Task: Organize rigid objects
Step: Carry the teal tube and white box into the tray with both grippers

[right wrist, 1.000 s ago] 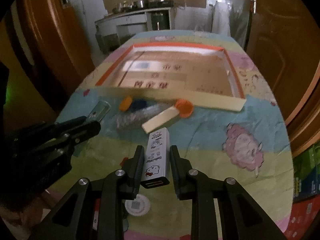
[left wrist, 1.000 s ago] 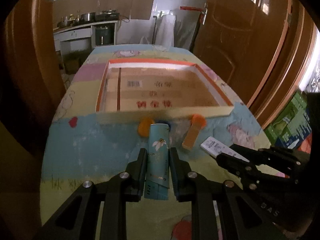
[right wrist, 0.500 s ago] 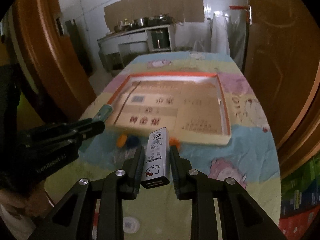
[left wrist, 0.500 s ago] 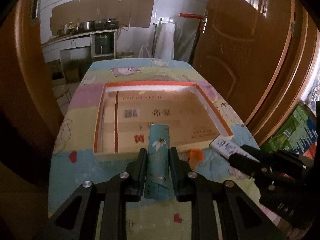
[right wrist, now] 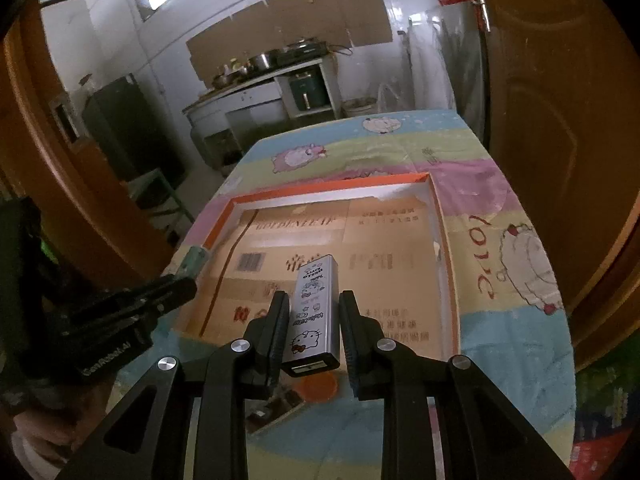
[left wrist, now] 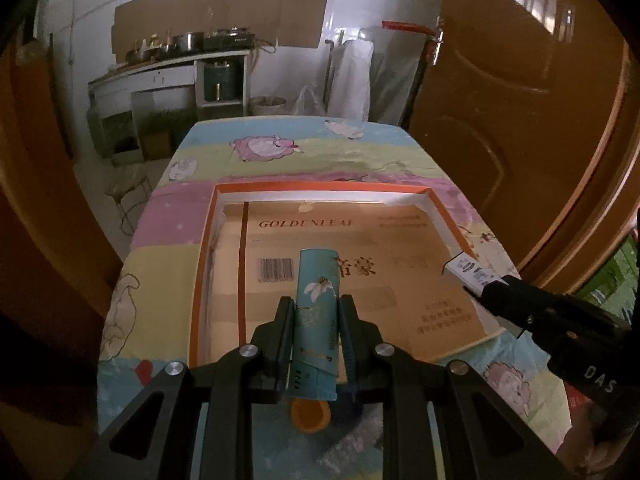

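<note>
Two grippers | left gripper (left wrist: 315, 318) clamps teal lighter (left wrist: 316, 312) lengthwise, pointing forward

A table (left wrist: 400, 152) covered with a pastel striped cloth printed with cartoon sheep carried everything, running lengthwise away toward a kitchen counter. A shallow cardboard tray (left wrist: 204, 264) with an orange rim lay flat on the cloth around the middle, its brown floor showing a barcode and the word GOLDENLEAF. On the cloth just in front of the tray's near wall lay an orange cap (left wrist: 310, 416), and the right wrist view showed an orange round piece (right wrist: 320, 386) there with some dark small items beside it, too dim to identify.
</note>
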The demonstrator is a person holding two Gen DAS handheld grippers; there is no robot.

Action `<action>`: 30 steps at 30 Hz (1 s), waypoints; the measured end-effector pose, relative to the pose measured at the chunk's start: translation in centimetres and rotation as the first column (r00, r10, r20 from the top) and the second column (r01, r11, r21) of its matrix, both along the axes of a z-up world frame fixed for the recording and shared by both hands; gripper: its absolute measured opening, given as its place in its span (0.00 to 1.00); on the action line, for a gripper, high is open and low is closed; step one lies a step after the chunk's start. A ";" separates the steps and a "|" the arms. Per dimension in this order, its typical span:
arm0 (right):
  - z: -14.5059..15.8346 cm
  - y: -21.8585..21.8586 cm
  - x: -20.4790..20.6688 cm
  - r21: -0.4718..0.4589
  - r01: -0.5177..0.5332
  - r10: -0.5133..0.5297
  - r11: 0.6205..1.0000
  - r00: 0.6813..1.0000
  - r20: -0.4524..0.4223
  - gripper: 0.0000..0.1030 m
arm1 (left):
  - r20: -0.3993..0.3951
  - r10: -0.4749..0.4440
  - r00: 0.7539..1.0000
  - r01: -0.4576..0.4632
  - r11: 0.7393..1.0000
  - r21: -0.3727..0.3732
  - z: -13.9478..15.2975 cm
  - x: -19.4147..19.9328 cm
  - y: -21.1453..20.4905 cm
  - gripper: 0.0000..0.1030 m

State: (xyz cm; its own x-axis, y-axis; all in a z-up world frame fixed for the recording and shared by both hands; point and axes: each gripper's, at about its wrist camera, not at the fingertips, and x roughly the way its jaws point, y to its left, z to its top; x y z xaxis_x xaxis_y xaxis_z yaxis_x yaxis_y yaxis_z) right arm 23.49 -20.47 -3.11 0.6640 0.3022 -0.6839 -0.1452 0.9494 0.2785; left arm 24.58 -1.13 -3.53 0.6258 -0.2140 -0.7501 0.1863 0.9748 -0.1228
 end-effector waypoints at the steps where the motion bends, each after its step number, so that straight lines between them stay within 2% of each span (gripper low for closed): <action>1: -0.1 0.0 0.4 0.003 0.000 0.000 1.000 1.000 0.000 0.26 | -0.009 0.003 1.000 -0.003 1.000 0.001 -0.3 0.5 0.0 0.22; 14: -3.0 -0.7 4.8 0.032 0.020 -0.018 0.999 0.999 -0.047 0.26 | -0.082 0.013 0.997 -0.012 1.000 0.010 -3.8 4.1 0.3 0.22; 30: -5.5 -0.6 6.0 0.038 0.003 0.000 0.999 0.997 -0.082 0.26 | -0.110 0.025 0.994 -0.024 1.000 0.006 -6.1 5.4 0.0 0.22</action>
State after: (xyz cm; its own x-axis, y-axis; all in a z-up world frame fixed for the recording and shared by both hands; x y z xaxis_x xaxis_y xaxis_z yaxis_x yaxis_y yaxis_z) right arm 29.52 -21.03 -8.56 0.6064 0.3282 -0.7243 -0.1190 0.9380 0.3254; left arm 30.01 -1.16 -9.64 0.5440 -0.1963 -0.8158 0.1479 0.9795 -0.1371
